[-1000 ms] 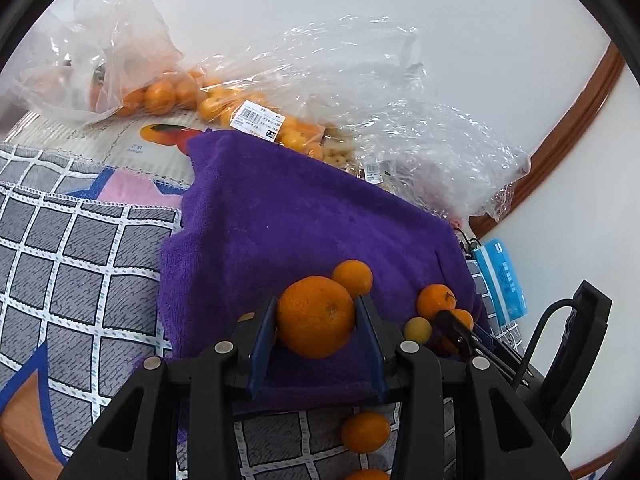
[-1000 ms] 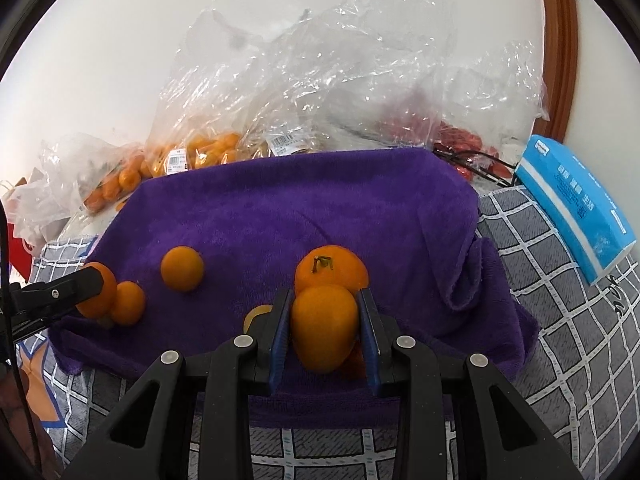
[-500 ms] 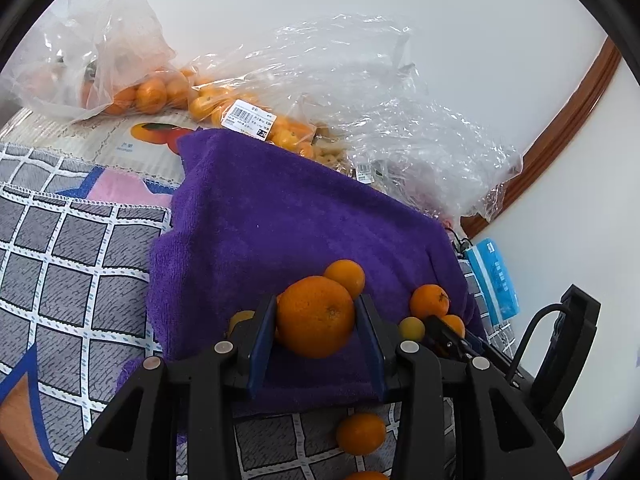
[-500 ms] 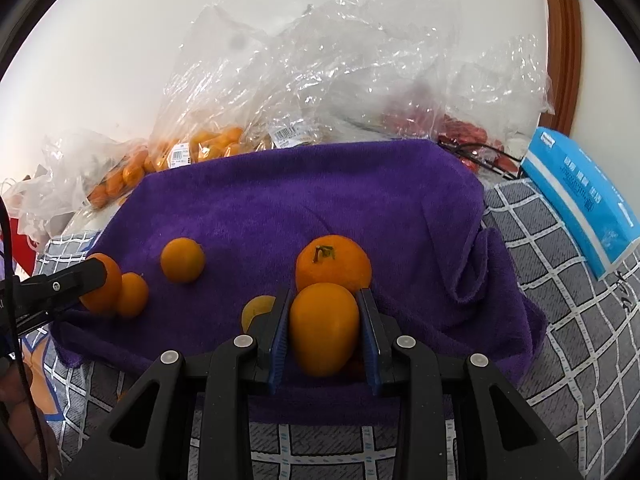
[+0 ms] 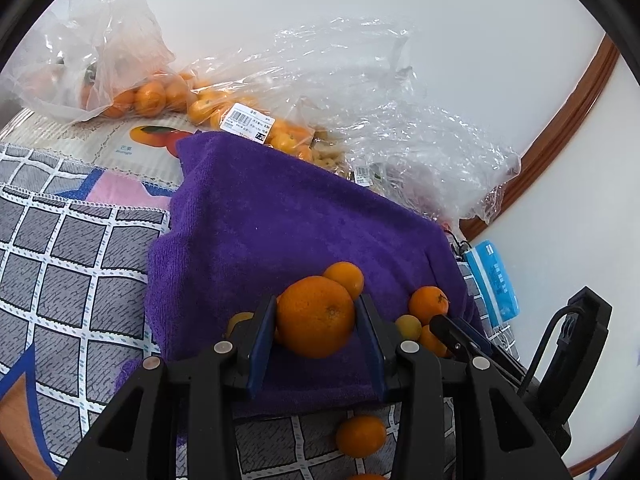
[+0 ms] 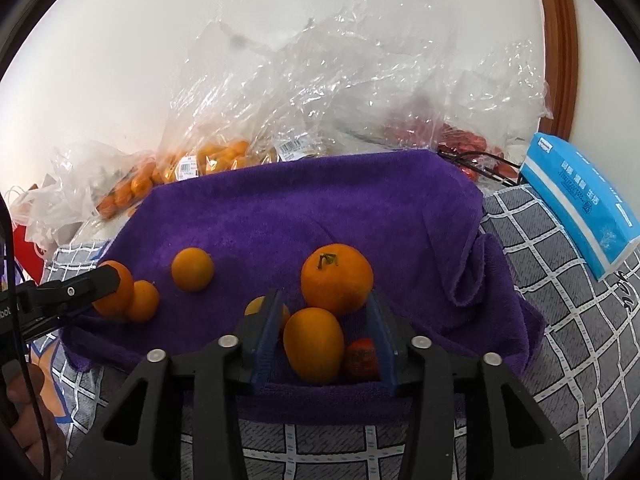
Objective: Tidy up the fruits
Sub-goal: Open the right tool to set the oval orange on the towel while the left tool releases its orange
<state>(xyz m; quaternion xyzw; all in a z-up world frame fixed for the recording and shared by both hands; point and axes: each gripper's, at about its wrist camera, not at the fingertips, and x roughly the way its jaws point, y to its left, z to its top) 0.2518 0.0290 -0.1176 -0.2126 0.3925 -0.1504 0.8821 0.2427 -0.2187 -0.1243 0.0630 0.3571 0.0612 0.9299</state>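
Our left gripper (image 5: 316, 322) is clamping its jaws on a large orange (image 5: 316, 322), both blue pads pressing its sides. Our right gripper (image 6: 326, 334) is standing with its jaws spread wide; an oval orange fruit (image 6: 314, 344) is sitting between them on the purple towel (image 6: 320, 208), apart from both pads. Beside it a small reddish fruit (image 6: 361, 358) is peeking out, partly hidden behind the right-hand pad, and we cannot tell what it is. A yellowish fruit (image 6: 256, 306) is mostly hiding behind the other pad. Just beyond, a stemmed orange (image 6: 337, 278) is resting on the towel, with a smaller orange (image 6: 192, 268) off to the side. In the left wrist view one more fruit (image 5: 361, 436) is lying off the towel on the checked cloth (image 5: 64, 256). Farther back, clear plastic bags (image 6: 304, 92) are blurring their contents: small oranges (image 5: 150, 98) are showing through, and something red (image 6: 460, 142) that we cannot identify. A blue tissue pack (image 6: 580, 204) is lying near the wall.
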